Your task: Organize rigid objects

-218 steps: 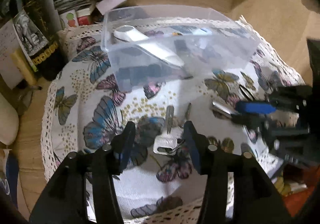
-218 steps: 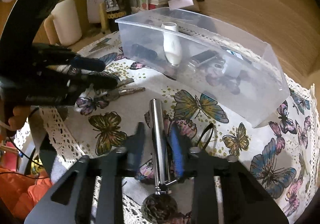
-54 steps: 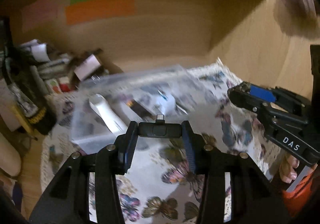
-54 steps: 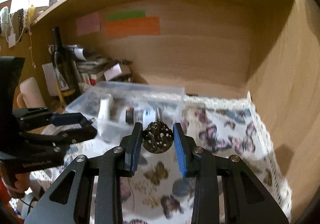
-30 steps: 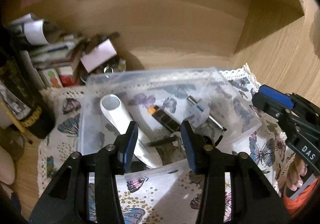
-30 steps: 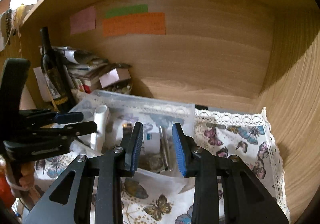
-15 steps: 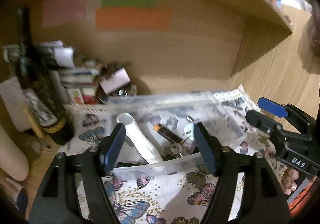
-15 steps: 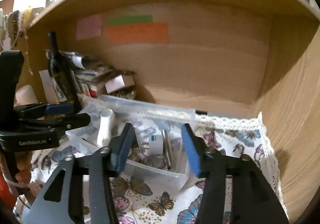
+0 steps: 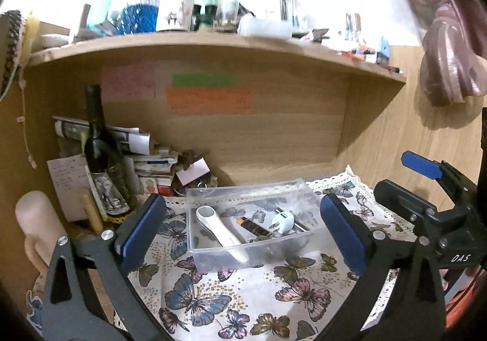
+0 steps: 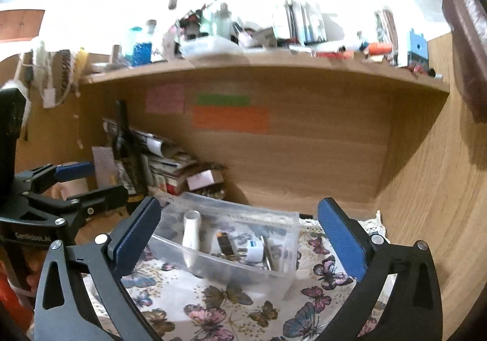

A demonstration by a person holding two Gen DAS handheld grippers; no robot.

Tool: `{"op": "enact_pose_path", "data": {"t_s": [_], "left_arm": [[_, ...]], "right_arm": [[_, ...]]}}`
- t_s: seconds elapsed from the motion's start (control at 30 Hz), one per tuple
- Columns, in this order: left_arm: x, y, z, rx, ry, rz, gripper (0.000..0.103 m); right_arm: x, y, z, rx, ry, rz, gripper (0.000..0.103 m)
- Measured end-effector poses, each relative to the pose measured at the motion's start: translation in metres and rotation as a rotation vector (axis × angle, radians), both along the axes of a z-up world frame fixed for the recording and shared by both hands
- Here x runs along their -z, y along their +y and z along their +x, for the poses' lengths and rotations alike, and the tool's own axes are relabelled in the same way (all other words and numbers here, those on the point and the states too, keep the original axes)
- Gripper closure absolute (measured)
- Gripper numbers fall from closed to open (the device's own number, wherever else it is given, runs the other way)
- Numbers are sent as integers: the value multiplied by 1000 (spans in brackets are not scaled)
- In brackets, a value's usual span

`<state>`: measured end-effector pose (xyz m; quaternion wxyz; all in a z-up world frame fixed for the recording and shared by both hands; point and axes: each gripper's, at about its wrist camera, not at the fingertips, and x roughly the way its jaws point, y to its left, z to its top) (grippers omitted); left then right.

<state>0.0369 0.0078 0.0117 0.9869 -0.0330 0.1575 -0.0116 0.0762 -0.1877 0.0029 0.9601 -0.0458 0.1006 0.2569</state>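
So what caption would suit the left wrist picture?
Open left gripper above a clear plastic bin of small objects on a butterfly-print tablecloth.

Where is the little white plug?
The white plug lies inside the clear box on the butterfly cloth, toward its right side, beside a dark tube.

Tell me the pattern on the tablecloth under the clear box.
Colourful butterflies on white tablecloth, lace edging; clearest in the left wrist view.

Butterfly-print cloth (image 9: 243,304); clear bin (image 9: 213,258)
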Motion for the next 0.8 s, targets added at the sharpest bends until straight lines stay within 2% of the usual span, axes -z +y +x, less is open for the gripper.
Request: {"op": "enact_pose_path", "data": {"t_s": [0.4,0.8], "left_arm": [[-2,-7,-31,-7,-60,27,0],[-2,-14,-37,-16,-80,52,0]], "right_arm": [[-3,-7,-27,11,-31,26,0],[-2,-10,-29,15,-27,24,0]]}}
